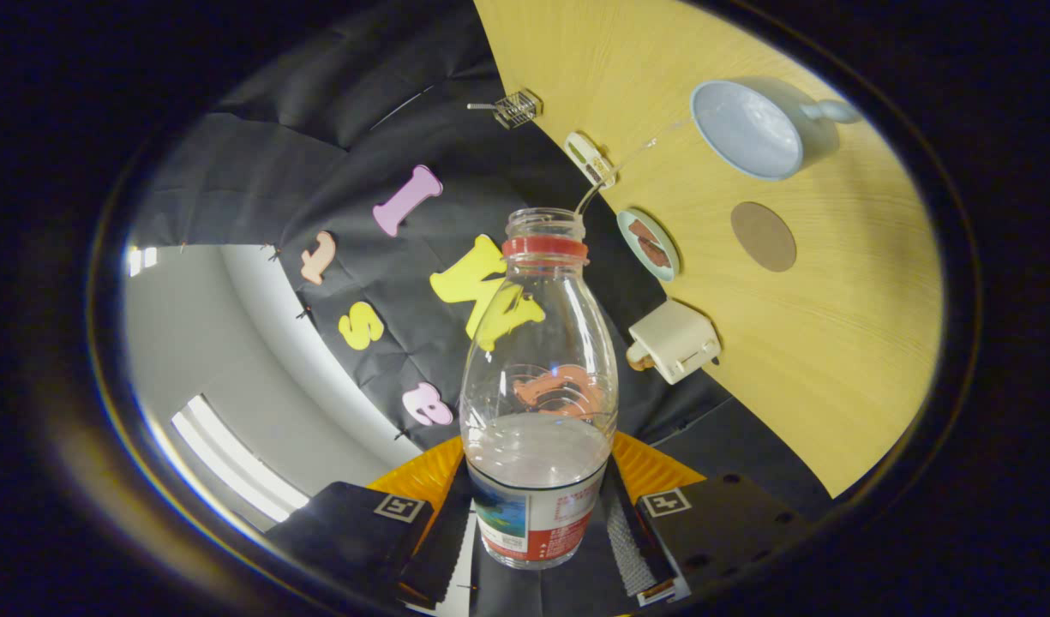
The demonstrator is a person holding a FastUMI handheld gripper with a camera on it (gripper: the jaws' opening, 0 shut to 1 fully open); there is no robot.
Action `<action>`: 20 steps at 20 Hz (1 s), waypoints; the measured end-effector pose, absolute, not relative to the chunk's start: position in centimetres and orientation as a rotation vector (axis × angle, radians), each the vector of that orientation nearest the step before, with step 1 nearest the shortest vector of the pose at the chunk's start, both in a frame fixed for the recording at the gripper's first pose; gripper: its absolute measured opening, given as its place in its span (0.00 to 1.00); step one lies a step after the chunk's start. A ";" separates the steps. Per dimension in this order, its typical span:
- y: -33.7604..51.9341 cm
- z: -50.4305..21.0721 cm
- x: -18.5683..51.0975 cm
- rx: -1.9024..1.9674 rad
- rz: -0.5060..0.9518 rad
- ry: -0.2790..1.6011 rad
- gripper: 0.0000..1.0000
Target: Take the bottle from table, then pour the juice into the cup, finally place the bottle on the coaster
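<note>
The gripper [537, 523] pinches the bottle [537, 377] at its labelled base, both fingers pressing on it. The open neck is level with the table edge, the cup [747, 128] and coaster [763, 236] beyond.

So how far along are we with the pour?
Pickup looks done: the hand-held gripper is shut on the bottle, which is off the table, uncapped, with some liquid inside. In hand: moving it towards the cup; whether any has been poured is unclear. Left: pouring, then setting the bottle on the coaster, which is bare.
</note>
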State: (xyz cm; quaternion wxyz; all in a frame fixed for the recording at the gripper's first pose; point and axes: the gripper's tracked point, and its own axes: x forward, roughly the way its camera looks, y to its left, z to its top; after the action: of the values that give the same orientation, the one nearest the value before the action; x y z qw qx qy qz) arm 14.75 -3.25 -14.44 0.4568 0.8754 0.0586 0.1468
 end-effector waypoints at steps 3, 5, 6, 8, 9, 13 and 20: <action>-3.4 -13.2 14.7 2.153 0.374 0.130 0.77; -3.3 -12.2 14.7 2.151 0.390 0.122 0.77; -3.1 -11.9 14.3 2.148 0.391 0.120 0.77; -3.3 -12.4 14.2 2.147 0.375 0.119 0.77; -3.4 -13.0 14.1 2.153 0.364 0.124 0.77; -3.3 -15.9 14.4 2.159 0.313 0.156 0.77; -2.3 -17.3 14.7 1.971 0.264 0.182 0.77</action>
State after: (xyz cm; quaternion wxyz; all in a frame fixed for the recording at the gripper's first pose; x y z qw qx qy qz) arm 14.73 -2.27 -17.35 0.5416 0.8297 0.0768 0.1110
